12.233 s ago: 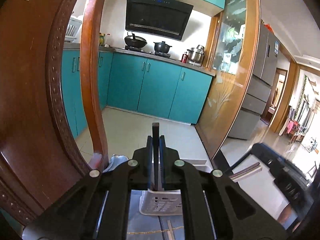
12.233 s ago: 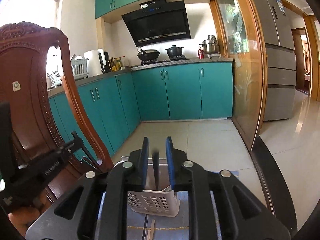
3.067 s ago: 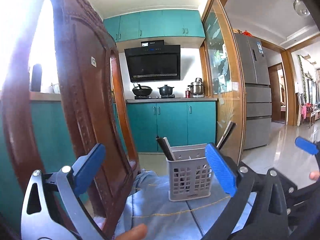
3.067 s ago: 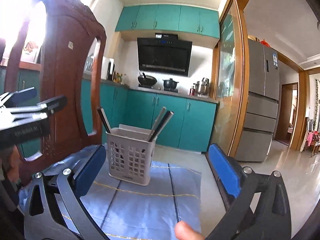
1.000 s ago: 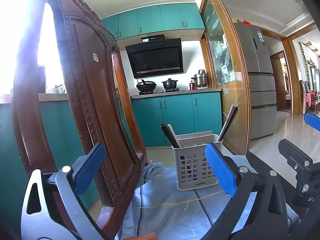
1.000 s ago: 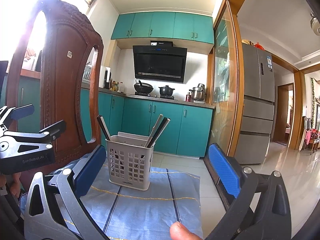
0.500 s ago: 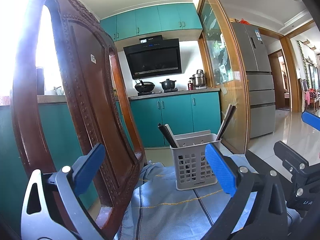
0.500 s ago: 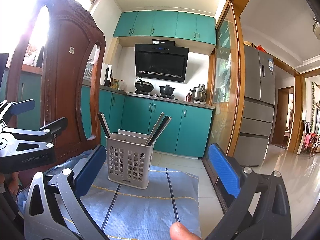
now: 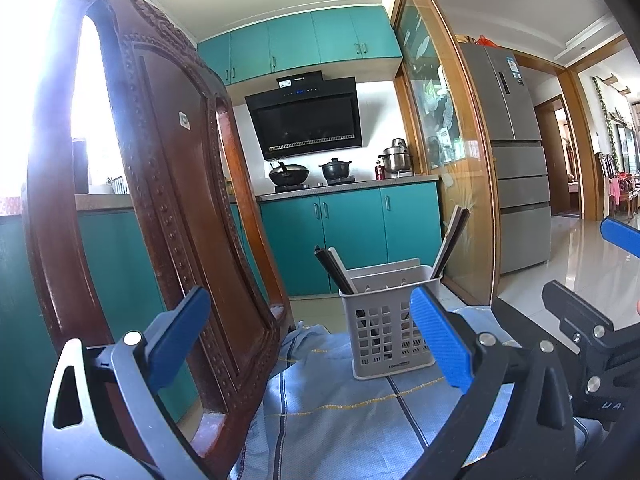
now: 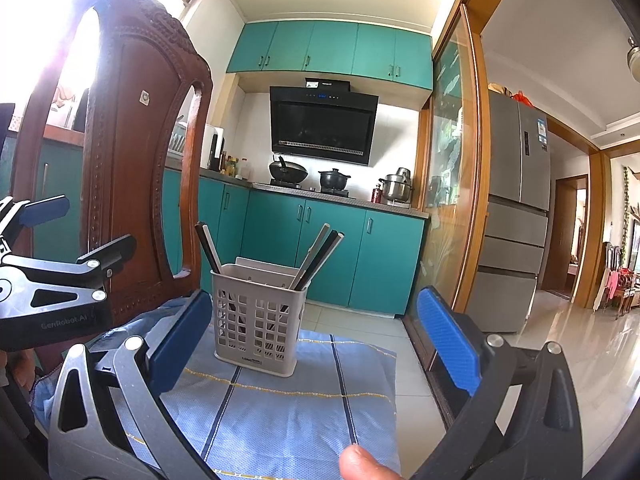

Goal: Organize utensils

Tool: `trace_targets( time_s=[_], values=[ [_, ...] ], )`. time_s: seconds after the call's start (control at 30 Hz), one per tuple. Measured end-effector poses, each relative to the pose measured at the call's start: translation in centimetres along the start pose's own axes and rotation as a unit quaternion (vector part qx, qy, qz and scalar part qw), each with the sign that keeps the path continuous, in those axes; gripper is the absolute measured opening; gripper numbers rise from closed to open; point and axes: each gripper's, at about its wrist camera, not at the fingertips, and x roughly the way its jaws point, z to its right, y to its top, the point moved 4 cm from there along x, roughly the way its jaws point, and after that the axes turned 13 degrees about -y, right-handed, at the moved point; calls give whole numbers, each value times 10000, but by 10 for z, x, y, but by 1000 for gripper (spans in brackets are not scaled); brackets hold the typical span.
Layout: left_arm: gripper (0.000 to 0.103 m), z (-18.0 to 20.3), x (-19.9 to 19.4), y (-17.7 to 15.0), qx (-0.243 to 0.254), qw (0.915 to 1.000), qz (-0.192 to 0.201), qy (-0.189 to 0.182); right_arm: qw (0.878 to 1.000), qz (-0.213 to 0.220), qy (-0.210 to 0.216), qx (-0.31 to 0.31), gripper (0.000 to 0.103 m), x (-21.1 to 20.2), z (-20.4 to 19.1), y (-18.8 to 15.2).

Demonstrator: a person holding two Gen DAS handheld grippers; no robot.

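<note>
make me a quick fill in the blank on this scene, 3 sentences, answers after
1. The basket stands on a ____ cloth.
2. Both the left gripper and the right gripper have their jaws ____.
3. The chopsticks stand inside the ____.

Missing words: blue; open; basket
</note>
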Motion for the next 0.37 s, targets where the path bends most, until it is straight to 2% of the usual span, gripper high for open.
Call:
trace_targets(
  time_s=[0.27,0.37],
  values=[
    [100,-2,3,0,-71,9999,-76,-65,9998,-148,21,122,100,6,3,-2],
    [100,-5,8,-3,-140,9996,-232,-84,9976,-671,-94,161,100,31,3,-15]
  ],
)
